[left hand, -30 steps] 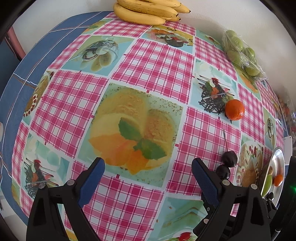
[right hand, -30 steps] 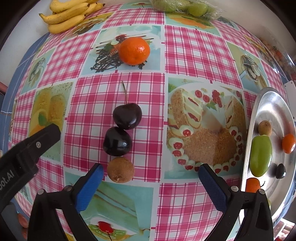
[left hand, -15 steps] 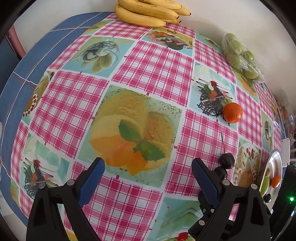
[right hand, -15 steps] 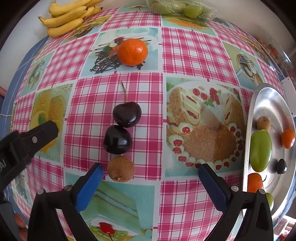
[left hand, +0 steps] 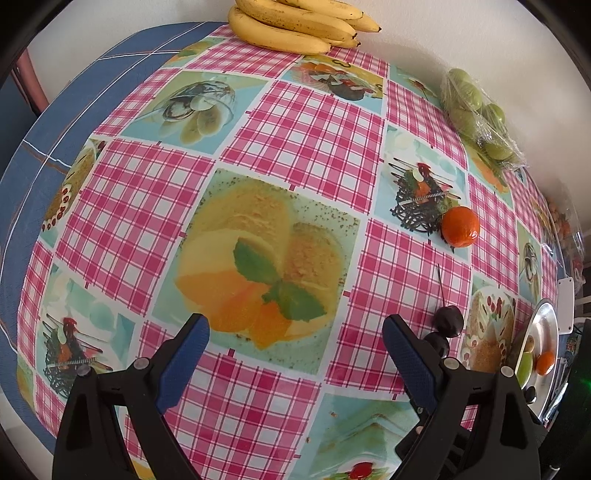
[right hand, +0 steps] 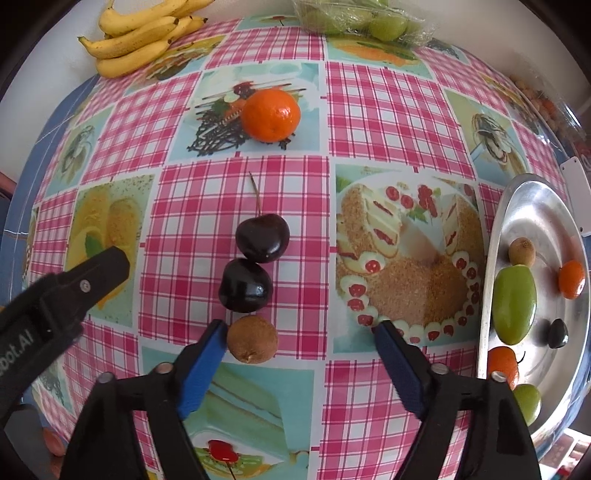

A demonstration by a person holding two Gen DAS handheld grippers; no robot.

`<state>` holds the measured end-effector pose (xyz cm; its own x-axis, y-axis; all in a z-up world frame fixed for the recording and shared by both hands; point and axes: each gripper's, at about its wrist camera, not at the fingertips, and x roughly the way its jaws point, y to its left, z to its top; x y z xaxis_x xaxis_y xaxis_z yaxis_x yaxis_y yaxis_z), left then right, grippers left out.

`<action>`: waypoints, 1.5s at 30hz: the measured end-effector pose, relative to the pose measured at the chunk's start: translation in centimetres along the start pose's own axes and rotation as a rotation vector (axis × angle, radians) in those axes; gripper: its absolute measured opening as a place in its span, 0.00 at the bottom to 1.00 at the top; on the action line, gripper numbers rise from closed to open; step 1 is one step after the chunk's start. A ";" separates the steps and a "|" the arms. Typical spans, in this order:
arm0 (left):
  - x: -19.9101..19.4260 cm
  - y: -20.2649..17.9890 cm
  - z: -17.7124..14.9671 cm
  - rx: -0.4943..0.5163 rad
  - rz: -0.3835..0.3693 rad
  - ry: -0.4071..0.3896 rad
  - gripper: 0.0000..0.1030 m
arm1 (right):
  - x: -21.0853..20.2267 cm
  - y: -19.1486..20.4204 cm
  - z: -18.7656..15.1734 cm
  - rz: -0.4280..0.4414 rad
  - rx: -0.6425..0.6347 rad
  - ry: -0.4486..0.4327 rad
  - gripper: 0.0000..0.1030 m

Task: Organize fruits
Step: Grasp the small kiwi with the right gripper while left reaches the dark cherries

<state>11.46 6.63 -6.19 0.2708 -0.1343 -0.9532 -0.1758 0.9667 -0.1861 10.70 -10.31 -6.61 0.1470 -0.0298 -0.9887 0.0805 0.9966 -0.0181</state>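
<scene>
The right gripper [right hand: 297,338] is wide open and holds nothing. Its left finger sits just beside the brown fruit [right hand: 252,339]. Two dark cherries [right hand: 245,285] touch in a row behind it, toward the far edge. The orange [right hand: 270,115] is farther back. The silver tray [right hand: 540,206] sits at the worktop's right edge. The left gripper [left hand: 293,338] is wide open too, over bare cloth.

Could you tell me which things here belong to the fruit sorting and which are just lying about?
In the job: small brown fruit, two cherries, mandarin, metal tray, right gripper.
Lying about: bananas, bagged green fruit, left gripper.
</scene>
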 end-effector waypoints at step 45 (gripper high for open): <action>1.5 -8.2 -1.9 0.243 -0.170 0.020 0.92 | -6.8 -9.1 -2.3 0.059 0.166 -0.121 0.27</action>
<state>11.53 -1.95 -6.58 0.2582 -0.3011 -0.9180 0.1034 0.9533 -0.2836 6.74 -19.03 -0.10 0.2729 0.0087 -0.9620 0.2286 0.9707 0.0736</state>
